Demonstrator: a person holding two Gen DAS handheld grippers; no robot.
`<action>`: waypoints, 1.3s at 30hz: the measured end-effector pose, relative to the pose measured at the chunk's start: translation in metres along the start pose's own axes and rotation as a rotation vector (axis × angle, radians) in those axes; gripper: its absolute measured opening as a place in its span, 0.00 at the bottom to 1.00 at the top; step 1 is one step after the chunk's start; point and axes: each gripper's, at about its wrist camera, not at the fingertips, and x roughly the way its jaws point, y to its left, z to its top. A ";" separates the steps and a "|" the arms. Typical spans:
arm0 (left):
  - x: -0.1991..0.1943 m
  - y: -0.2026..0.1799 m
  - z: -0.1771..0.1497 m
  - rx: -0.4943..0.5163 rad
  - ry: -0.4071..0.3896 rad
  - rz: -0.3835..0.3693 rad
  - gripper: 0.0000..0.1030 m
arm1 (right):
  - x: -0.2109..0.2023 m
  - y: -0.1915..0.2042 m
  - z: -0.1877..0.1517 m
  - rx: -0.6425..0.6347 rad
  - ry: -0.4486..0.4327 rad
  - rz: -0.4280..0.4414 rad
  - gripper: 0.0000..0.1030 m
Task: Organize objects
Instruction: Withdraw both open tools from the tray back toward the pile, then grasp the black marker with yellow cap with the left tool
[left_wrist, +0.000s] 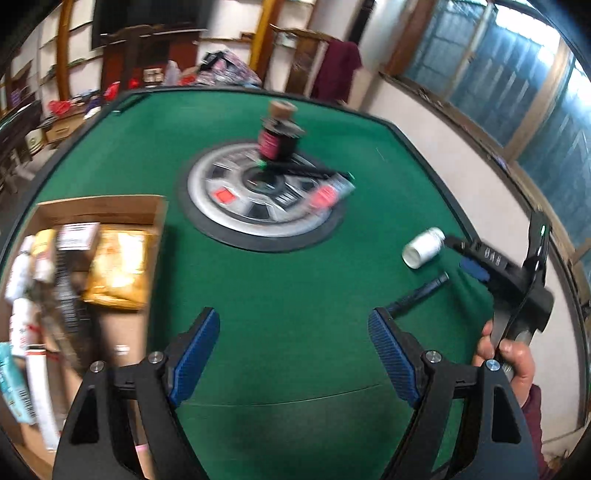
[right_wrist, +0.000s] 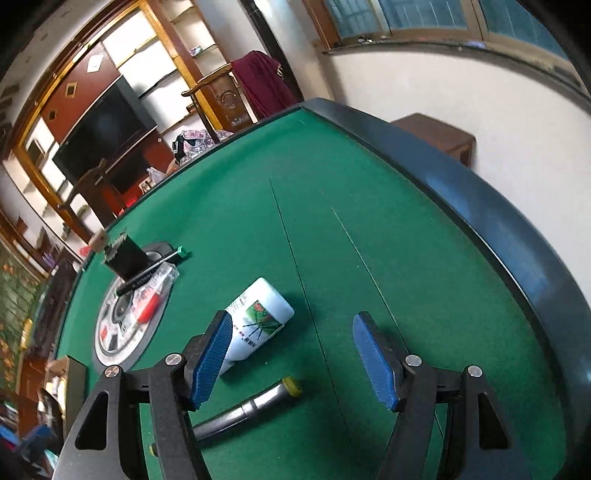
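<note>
Left tongs (left_wrist: 293, 354): jaws spread wide over bare green felt, nothing between the blue pads.
Right tongs (right_wrist: 291, 360): jaws wide apart and empty, hanging above the bench; in the left wrist view they reach in from the right, gripped by a hand (left_wrist: 511, 360).
White bottle (right_wrist: 255, 319): lying on its side on the felt, partly behind the right tongs' left pad; whether the pad touches it cannot be told.
Metal tube (right_wrist: 247, 406): flat on the felt just below the bottle, yellow tip pointing right.
Bench (right_wrist: 369, 166): green-topped with a dark raised rim.
Centre disc (left_wrist: 236, 206): silver and round, carrying a dark jar (left_wrist: 277, 142) with a cork-coloured top, a black pen (left_wrist: 306, 170) and a red-and-clear packet (left_wrist: 327, 194).
Cardboard box (left_wrist: 99, 208): at the bench's left side, holding a yellow packet (left_wrist: 118, 269) and other packaged goods, blurred.
</note>
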 end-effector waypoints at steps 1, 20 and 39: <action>0.006 -0.008 -0.001 0.017 0.011 -0.008 0.80 | -0.002 0.000 0.001 0.002 -0.009 -0.002 0.70; 0.080 -0.138 -0.020 0.504 -0.012 0.183 0.79 | -0.005 -0.020 0.006 0.093 -0.006 0.002 0.74; 0.115 -0.165 -0.014 0.543 0.050 0.106 0.15 | 0.007 -0.026 0.013 0.113 0.034 0.007 0.76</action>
